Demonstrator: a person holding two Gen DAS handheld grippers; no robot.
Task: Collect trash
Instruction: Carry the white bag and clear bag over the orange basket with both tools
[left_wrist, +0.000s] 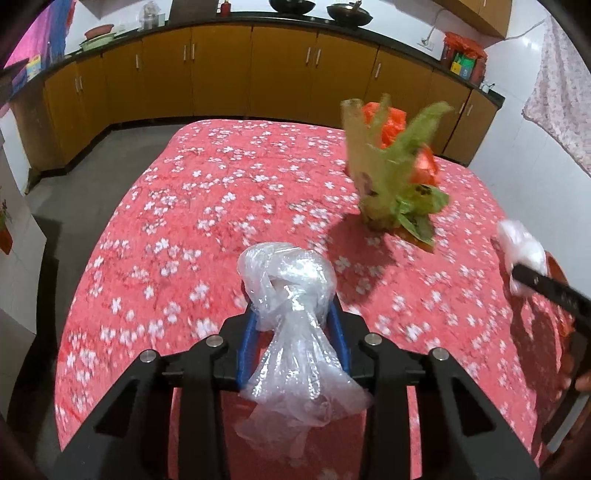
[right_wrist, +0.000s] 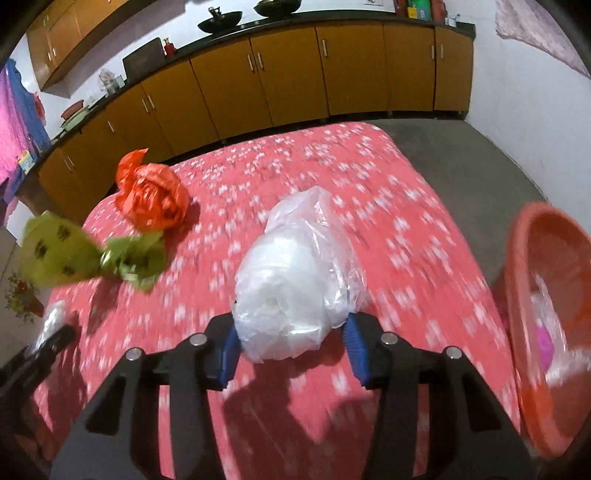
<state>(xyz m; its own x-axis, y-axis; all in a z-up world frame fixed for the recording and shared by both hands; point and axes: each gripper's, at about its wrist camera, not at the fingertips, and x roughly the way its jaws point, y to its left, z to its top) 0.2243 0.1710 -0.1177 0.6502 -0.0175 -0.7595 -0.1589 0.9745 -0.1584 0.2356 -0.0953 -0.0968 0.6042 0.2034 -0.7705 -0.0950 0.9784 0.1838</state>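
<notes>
Trash bags fill both your grippers: left jaws (left_wrist: 291, 314) pinch a knotted clear bag (left_wrist: 295, 332), right jaws (right_wrist: 291, 339) clamp a white bag (right_wrist: 295, 280), above the bed (left_wrist: 221, 221).

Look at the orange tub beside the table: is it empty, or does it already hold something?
Not empty. The right wrist view shows the orange tub holding something pink and pale, clear plastic, too blurred to name.

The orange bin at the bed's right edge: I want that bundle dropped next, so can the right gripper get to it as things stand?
Probably yes. The right gripper, shut on a clear plastic bundle, has the orange bin just to its right, mouth open toward it, with only bare bedspread between them.
</notes>
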